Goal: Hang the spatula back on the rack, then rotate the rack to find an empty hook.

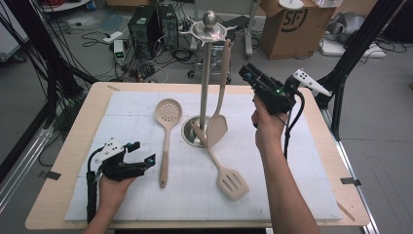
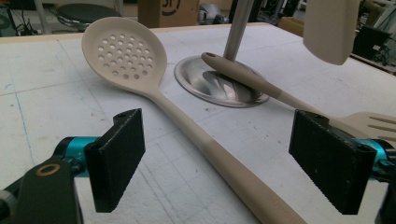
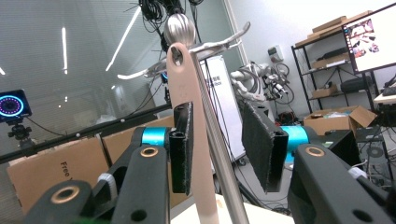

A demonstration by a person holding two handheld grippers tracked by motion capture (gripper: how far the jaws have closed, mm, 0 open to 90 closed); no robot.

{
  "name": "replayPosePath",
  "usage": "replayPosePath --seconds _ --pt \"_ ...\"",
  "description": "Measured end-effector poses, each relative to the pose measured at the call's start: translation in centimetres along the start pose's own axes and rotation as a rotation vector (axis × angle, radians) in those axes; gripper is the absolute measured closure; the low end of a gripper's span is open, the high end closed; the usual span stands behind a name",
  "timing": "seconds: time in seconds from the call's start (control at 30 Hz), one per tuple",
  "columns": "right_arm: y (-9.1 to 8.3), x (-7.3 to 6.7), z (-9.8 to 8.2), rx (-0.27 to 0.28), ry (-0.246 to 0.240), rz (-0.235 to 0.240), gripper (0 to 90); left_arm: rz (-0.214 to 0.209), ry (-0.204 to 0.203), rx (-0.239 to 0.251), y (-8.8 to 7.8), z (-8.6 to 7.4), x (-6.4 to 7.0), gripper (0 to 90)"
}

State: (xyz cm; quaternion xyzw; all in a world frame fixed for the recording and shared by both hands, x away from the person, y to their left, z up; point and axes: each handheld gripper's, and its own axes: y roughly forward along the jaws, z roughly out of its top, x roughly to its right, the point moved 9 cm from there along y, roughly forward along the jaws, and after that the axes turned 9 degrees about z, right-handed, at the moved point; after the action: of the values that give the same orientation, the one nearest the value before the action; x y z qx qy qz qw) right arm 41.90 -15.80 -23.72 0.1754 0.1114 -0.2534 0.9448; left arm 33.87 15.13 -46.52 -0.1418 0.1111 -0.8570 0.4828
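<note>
"Between the pads of the right tongs (image 1: pixel 247 74), what's that?"

"The spatula (image 1: pixel 217 129) handle. The pads stand apart: it lies against one, with a gap to the other, so nothing is clamped."

"Which way does it run?"

"Nearly upright, alongside the stand (image 1: pixel 204 73) pole. Its eye is above the pads, up at a hook (image 1: pixel 221 33), and its blade hangs well below them, near the base. It looks to be hanging on its own."

"So the next move?"

"I'd judge straight back, away from the pole and across the handle's long axis — any sideways drift would drag the pad along it and could swing it off the hook."

"And the left tongs (image 2: pixel 224 158)?"

"They're wide apart and low over the table. The skimmer (image 2: pixel 123 51) handle runs out between those pads, bowl at the far end — that hand is much the nearer to it."
</note>
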Motion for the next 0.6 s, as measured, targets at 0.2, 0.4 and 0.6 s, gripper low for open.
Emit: replayPosePath --seconds 0.2,0.4,0.6 --pt "1.8 0.0 0.5 -0.001 0.002 -0.008 65.4 -0.002 -0.001 0.0 -0.1 0.0 0.1 18.9" --pt "3.1 0.5 1.7 0.061 0.029 -0.008 69.2 -0.003 -0.005 0.002 -0.1 0.1 0.1 18.9" --pt "4.1 1.0 2.2 0.057 0.007 -0.015 89.8 -0.01 -0.003 -0.002 -0.1 0.0 0.2 18.9"
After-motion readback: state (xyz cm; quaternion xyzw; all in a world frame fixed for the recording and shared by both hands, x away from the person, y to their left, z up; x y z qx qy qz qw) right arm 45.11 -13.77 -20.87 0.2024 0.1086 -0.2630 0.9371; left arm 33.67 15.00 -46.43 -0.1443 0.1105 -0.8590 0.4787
